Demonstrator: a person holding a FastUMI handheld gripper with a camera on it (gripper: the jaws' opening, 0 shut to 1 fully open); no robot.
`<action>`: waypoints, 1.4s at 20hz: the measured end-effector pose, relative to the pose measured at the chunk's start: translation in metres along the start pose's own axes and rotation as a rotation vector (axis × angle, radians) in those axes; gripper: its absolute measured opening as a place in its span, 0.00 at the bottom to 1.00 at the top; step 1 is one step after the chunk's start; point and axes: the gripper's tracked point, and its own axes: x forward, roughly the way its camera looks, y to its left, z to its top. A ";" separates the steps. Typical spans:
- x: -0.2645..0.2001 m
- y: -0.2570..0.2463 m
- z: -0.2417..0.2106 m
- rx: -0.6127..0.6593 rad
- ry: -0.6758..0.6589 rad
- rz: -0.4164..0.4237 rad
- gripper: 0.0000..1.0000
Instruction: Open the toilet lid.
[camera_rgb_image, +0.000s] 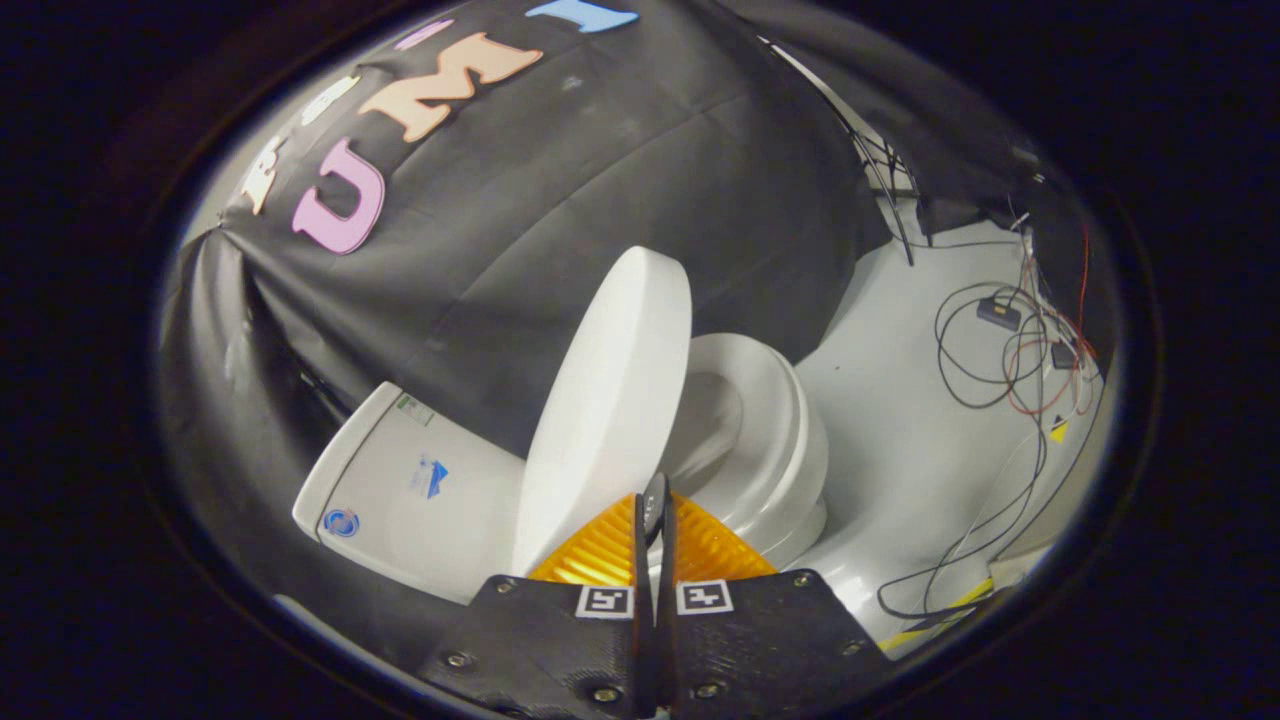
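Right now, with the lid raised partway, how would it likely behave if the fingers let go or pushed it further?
The lid looks like thick rigid plastic, so it should swing stiffly, not flex. Tilted short of the tank, it may drop back over the bowl. Its glossy surface could slip against the shut fingers.

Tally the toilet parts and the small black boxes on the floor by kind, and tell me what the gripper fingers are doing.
Lid, raised: 1
Bowl: 1
Tank: 1
Black boxes among the cables: 2
Total: 5
Gripper: fingers shut, nothing between them, just before the lid's edge.
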 end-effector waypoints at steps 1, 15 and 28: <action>-0.001 0.003 0.001 -0.010 -0.006 0.002 0.01; -0.014 0.049 0.015 -0.186 -0.077 0.028 0.03; -0.022 0.077 0.019 -0.286 -0.124 0.043 0.04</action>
